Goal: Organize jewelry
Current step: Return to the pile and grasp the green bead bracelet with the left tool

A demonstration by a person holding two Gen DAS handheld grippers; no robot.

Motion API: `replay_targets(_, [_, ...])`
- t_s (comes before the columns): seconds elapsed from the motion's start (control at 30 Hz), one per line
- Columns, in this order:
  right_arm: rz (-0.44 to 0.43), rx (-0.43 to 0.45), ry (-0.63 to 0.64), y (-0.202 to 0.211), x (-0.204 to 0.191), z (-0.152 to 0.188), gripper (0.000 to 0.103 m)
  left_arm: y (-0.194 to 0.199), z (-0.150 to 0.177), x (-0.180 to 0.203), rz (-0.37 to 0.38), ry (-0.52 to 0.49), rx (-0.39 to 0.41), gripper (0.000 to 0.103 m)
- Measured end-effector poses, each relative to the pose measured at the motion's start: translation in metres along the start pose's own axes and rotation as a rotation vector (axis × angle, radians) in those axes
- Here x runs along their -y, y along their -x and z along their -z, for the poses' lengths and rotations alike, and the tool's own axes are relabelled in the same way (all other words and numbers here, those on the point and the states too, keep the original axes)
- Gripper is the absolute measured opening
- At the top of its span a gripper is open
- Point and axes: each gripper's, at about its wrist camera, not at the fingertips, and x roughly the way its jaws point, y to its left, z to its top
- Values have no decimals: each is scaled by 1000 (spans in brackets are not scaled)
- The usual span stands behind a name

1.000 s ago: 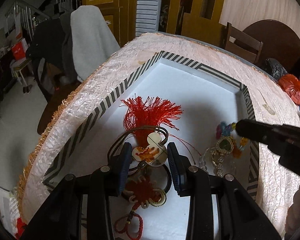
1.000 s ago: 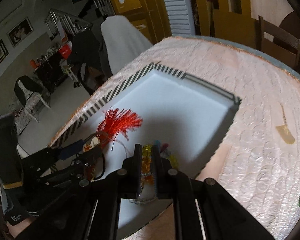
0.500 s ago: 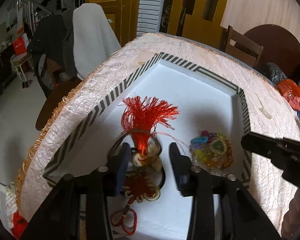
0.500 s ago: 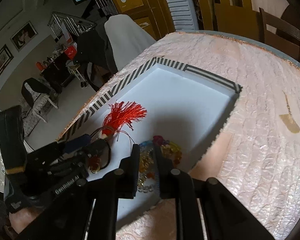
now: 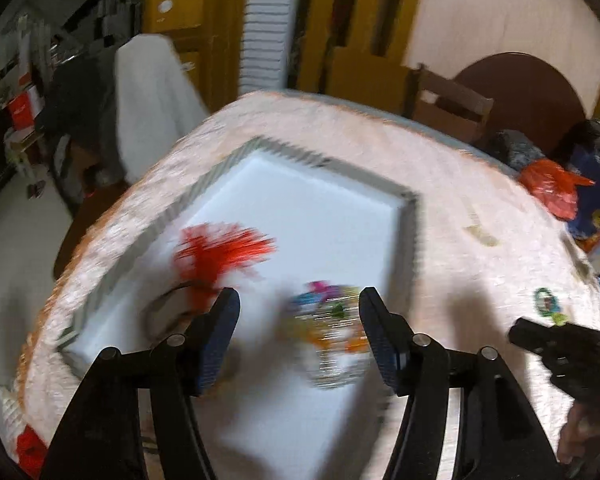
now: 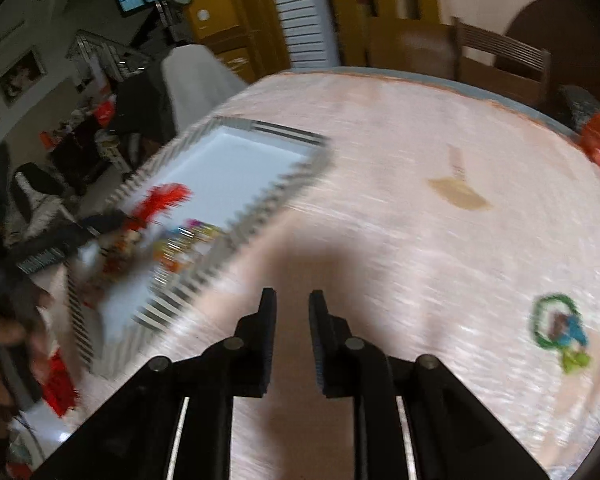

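In the white tray point(image 5: 320, 208) lie the red tassel ornament point(image 5: 220, 256) and the beaded piece point(image 5: 328, 336) (both released half a second ago). Both grippers have lifted away, jaws open and empty: left gripper point(image 5: 299, 336), right gripper point(image 6: 292, 340). The green bracelet point(image 6: 556, 328) on the worktop point(image 6: 420, 152), far right, probably comes next.

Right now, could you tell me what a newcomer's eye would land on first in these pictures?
The bright red tassel stands out first, lying in the white tray with the striped rim on the pink tablecloth. Beside it in the tray sits a blurred heap of multicoloured beaded jewelry. Apart from these, a green beaded piece lies alone on the cloth, to the right of the empty right gripper.
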Motion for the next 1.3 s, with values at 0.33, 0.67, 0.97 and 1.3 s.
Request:
replay_targets(0.33, [256, 58, -172, 45, 131, 52, 20, -35, 39, 126, 136, -160, -85, 86])
replay_targets(0.67, [243, 126, -420, 66, 228, 87, 29, -66, 77, 196, 185, -260, -141, 86])
replay_targets(0.97, [339, 116, -289, 44, 217, 65, 34, -64, 73, 191, 215, -235, -134, 86])
replay_targets(1.3, [381, 70, -283, 53, 206, 75, 22, -86, 24, 275, 371, -390, -163, 86])
